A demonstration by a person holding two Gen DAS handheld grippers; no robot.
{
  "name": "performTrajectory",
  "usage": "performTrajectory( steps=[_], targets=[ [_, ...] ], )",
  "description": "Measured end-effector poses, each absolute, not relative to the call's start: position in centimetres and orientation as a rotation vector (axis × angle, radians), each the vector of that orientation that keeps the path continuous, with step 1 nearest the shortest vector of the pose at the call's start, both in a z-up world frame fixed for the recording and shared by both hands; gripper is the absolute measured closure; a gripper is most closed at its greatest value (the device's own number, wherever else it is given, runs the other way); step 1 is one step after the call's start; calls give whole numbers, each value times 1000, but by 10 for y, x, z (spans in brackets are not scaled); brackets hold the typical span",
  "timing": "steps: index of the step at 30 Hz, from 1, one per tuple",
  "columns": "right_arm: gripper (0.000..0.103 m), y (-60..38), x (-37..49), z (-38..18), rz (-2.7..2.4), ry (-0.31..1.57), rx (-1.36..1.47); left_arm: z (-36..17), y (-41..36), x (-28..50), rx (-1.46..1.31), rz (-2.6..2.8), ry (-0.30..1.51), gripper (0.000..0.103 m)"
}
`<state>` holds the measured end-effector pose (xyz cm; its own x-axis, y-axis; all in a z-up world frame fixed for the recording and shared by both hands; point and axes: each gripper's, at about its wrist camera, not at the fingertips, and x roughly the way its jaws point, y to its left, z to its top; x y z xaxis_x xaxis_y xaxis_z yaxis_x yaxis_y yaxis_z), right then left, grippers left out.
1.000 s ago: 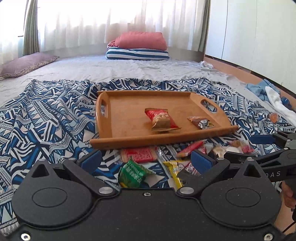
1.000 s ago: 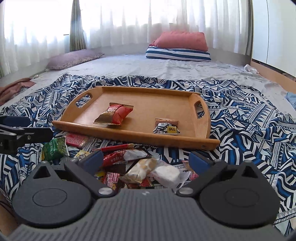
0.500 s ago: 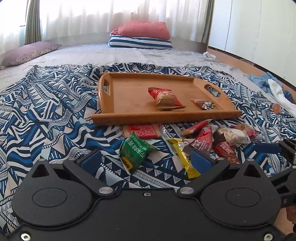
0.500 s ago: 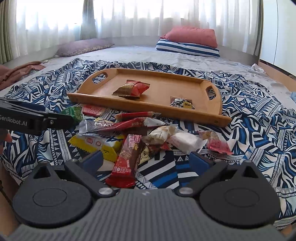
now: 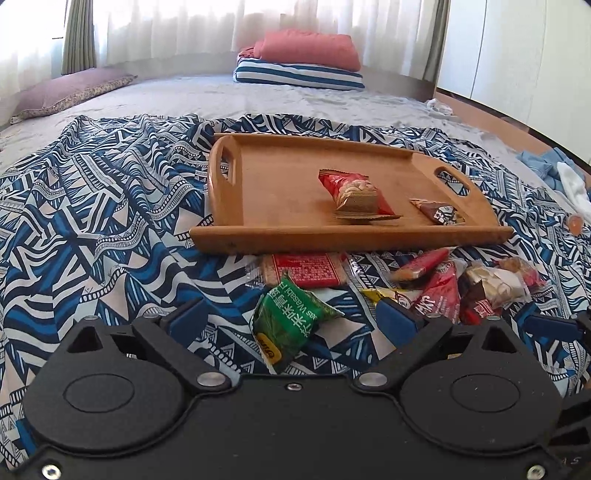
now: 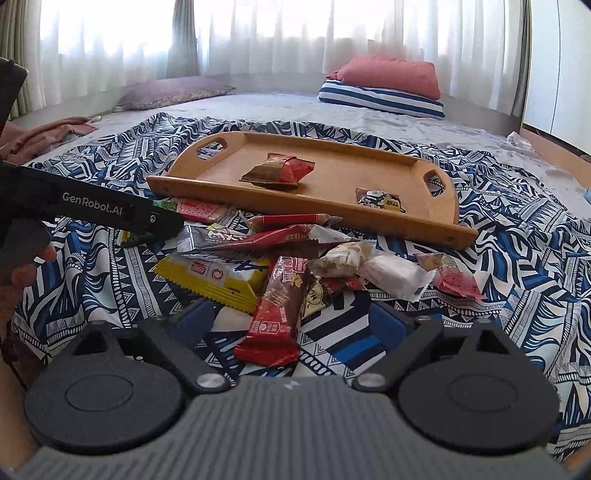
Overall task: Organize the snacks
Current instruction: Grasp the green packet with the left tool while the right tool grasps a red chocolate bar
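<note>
Where crinkly packets [image 6: 280, 306] sprawl (foil), smooth wooden tray [image 5: 236, 242].

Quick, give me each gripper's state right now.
Left gripper: open, jaws just been closing, green snack packet between them, not gripped.
Right gripper: open, jaws just been closing, red snack bar between them, not gripped.

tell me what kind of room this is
Most likely a bedroom: a bed-like surface with stacked pillows at the far end, sheer curtains over a bright window, and a patterned blue sheet spread out under the wooden tray.
</note>
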<state>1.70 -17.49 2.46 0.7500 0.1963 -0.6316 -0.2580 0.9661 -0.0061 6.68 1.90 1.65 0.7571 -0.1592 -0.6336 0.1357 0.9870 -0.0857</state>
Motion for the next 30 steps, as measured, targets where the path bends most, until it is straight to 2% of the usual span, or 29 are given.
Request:
performTrajectory(
  steps=[6,15,20,28,30],
  targets=[
    [18,-174,19,24,249,682,-89,14,14,76,-30,-157,702,16],
    [39,-169,23,23,270,693,-85,7,7,85,-11,-164,725,31],
    [47,-168,23,23,269,690,-86,4,4,87,5,-153,722,36],
    [55,-170,23,24,256,687,-75,7,5,86,9,-151,711,63],
    [58,-170,22,24,251,682,-72,10,6,85,0,-152,707,65]
  ],
)
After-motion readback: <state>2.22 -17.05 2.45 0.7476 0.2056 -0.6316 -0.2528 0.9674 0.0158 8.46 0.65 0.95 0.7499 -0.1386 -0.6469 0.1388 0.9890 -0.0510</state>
